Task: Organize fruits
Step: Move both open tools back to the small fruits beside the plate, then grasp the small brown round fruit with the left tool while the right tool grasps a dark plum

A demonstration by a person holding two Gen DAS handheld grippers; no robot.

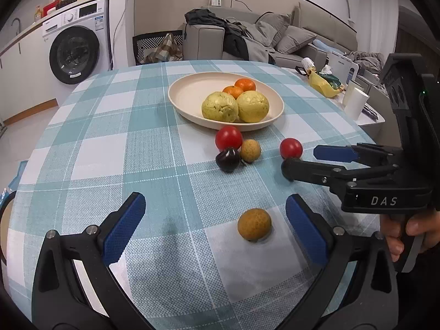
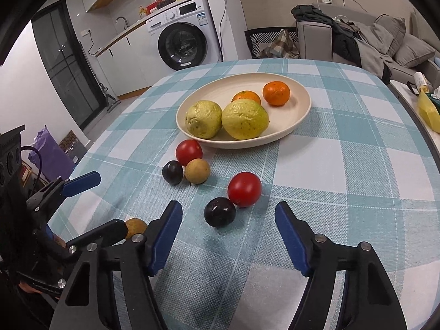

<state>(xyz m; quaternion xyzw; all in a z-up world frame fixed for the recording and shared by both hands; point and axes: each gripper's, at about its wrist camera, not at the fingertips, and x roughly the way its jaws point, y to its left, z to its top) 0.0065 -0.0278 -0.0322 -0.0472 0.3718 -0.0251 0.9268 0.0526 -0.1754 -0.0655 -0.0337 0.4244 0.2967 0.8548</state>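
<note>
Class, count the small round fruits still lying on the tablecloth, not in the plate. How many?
6: two red tomatoes, two dark plums, two brown longans. None seem hidden.

Room: open living and laundry area.
White washing machine (image 2: 183, 37) under counter (image 2: 129, 31); grey sofa (image 1: 299, 38) behind checked table (image 1: 115, 126).

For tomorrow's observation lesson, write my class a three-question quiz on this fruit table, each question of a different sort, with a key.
1. How many fruits lie in the plate?
2. True or false: the left gripper is shut on the brown fruit.
3. Which fruit lies nearest ahead of the right gripper? A orange B dark plum C guava

Key: 1. four; 2. false, it lies between open jaws; 3. B
</note>
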